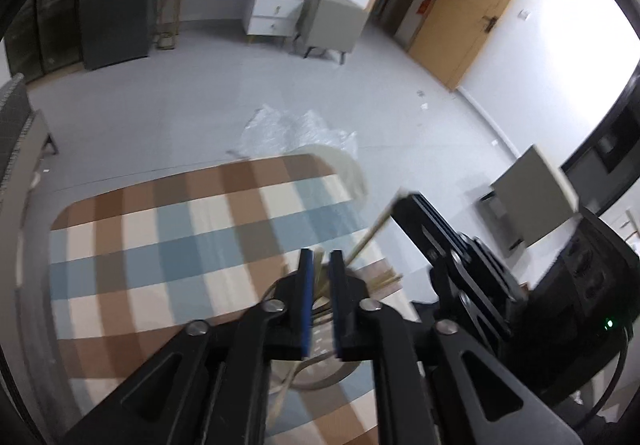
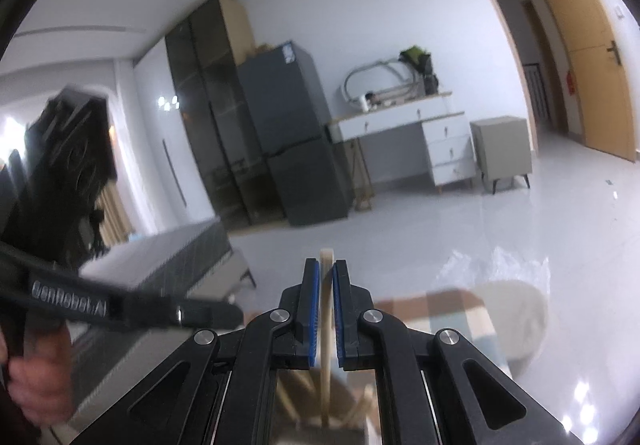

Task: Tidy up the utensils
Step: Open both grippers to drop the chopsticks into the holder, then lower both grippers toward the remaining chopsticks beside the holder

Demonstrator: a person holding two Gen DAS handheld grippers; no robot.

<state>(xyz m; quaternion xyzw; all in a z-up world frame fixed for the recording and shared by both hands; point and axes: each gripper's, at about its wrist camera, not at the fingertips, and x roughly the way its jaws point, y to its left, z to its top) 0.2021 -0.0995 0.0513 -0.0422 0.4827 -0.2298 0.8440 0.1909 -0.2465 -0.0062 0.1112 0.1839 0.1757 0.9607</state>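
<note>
The left tongs [image 1: 320, 265] pointed steeply down over a round holder [image 1: 320, 369] standing on the bench [image 1: 160, 245], which wore a checked cloth of brown, blue and cream. Their blue pads [image 1: 306, 285] stood a narrow gap apart, released, with pale wooden sticks [image 1: 319, 273] showing in the gap; motion blur hid whether any pad touched them. Under and behind the fingertips more sticks leaned in the holder, and a few fanned out low to the right of the tongs [image 1: 386, 279].

Just right of the left tongs, the right tongs [image 1: 412, 201] came in from the side, clenched on a single chopstick [image 1: 372, 235] that slanted down toward the holder. In the right wrist view that chopstick [image 2: 326, 309] ran upright between the right tongs [image 2: 326, 269], the blue pads [image 2: 314, 305] pressing it from both sides, its tip poking just above them and its lower length dropping toward the holder [image 2: 320, 405] below. To the left of these tongs lay the left tool's black arm with a person's hand [image 2: 36, 377] gripping its handle.

Beyond the far edge of the bench sat a pale round cushion [image 1: 352, 173] and crumpled clear plastic [image 1: 296, 133] on the floor.
</note>
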